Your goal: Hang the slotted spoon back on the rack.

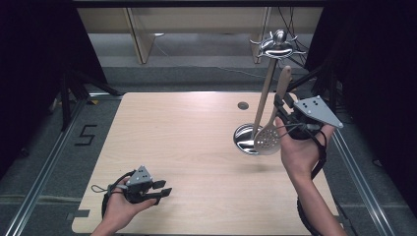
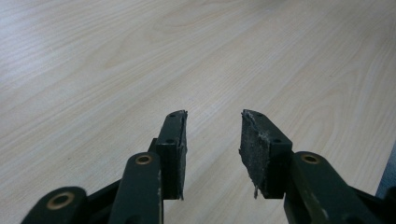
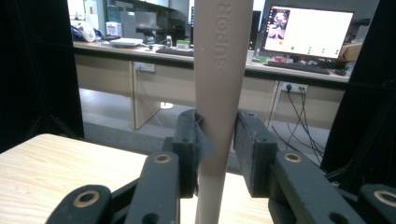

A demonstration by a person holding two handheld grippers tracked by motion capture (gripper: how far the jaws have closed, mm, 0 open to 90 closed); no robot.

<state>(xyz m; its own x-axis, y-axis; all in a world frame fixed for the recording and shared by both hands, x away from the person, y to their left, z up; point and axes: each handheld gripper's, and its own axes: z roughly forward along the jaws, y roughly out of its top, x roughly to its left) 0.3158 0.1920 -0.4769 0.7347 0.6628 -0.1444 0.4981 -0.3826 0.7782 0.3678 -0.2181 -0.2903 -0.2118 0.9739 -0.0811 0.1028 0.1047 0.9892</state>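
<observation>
Pale wood is filling most of the table [image 1: 187, 147], and its left half is lying bare, so open room is waiting on that side. Near the front left corner the left gripper [image 1: 164, 189] is hovering low with its jaws spread and nothing between them; its worn pads [image 2: 254, 149] are showing over plain wood. Toward the right edge a rack [image 1: 278, 44] is standing on a shiny round base [image 1: 244, 139], with a wooden-handled utensil hanging from it. Just beside that, the right gripper [image 3: 215, 140] is pinching the handle of a slotted spoon [image 1: 268, 139], whose perforated head is hanging over the base. I judge the spoon light and stiff, its smooth handle liable to slip or swing, so a hold at mid-handle seems wisest. Rack hooks and the right edge are crowding any lift.
</observation>
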